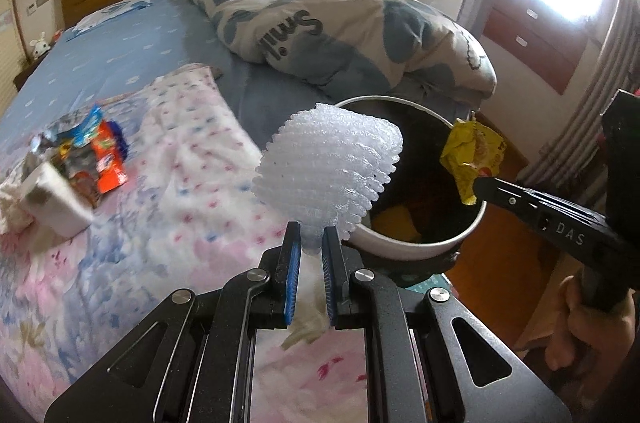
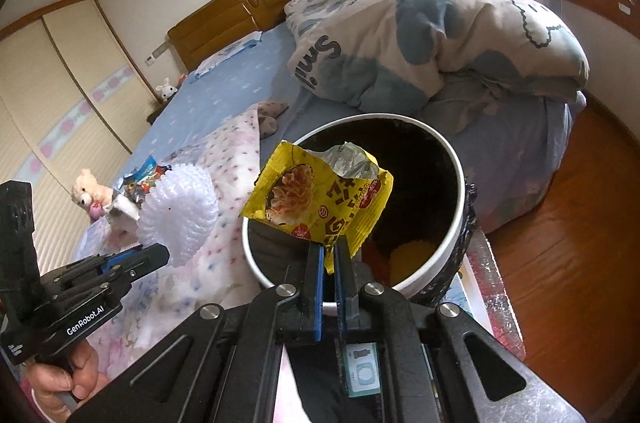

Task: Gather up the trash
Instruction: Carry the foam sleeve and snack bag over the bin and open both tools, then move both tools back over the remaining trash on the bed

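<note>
My left gripper [image 1: 311, 237] is shut on a white foam fruit net [image 1: 332, 165] and holds it just left of a round trash bin with a white rim [image 1: 404, 247]. My right gripper [image 2: 329, 249] is shut on a yellow noodle wrapper [image 2: 320, 195] and holds it over the near rim of the bin [image 2: 444, 251], which has yellow and red trash inside. The net [image 2: 176, 211] and the left gripper [image 2: 154, 257] also show in the right wrist view. The wrapper [image 1: 472, 159] hangs over the bin's right rim in the left wrist view.
Several snack wrappers [image 1: 96, 151] and a white box [image 1: 52, 203] lie on the flowered blanket [image 1: 192, 183] to the left. A rolled quilt [image 1: 340, 27] lies behind the bin. A wooden floor [image 2: 560, 243] is to the right. A teddy bear [image 2: 86, 191] sits on the bed.
</note>
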`<state>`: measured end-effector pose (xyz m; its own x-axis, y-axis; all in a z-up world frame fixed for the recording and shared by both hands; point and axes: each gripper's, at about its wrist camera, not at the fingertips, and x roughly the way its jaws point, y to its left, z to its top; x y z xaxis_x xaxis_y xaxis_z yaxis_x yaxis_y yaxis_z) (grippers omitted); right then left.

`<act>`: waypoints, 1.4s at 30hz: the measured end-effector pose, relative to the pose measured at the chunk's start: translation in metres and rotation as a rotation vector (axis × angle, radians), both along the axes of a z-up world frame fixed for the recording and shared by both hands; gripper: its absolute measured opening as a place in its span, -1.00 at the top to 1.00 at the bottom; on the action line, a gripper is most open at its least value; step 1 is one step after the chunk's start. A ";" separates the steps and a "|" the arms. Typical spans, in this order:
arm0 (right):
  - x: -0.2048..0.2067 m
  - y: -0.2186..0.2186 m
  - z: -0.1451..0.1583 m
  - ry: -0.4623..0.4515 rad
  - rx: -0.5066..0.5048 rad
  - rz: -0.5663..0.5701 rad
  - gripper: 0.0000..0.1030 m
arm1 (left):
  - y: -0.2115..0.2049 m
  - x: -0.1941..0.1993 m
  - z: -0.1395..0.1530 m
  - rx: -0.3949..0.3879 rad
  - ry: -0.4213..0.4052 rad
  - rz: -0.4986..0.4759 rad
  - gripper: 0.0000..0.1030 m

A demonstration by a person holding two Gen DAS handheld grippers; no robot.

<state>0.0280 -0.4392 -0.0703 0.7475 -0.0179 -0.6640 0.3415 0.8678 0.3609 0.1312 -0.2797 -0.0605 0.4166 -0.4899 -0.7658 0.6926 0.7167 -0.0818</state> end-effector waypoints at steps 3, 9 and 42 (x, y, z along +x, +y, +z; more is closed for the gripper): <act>0.003 -0.009 -0.001 0.005 0.011 -0.003 0.91 | -0.013 0.001 -0.001 0.006 0.006 -0.017 0.81; 0.011 -0.021 -0.005 0.022 0.023 -0.009 0.91 | -0.037 0.007 -0.005 0.019 0.013 -0.043 0.81; 0.034 0.037 0.009 -0.125 0.057 0.049 -0.54 | 0.097 0.030 -0.013 -0.053 0.006 0.254 -0.30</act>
<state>0.0625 -0.4018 -0.0617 0.8233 0.0553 -0.5649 0.2489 0.8593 0.4469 0.1612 -0.1826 -0.0735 0.5267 -0.4098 -0.7448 0.4905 0.8621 -0.1275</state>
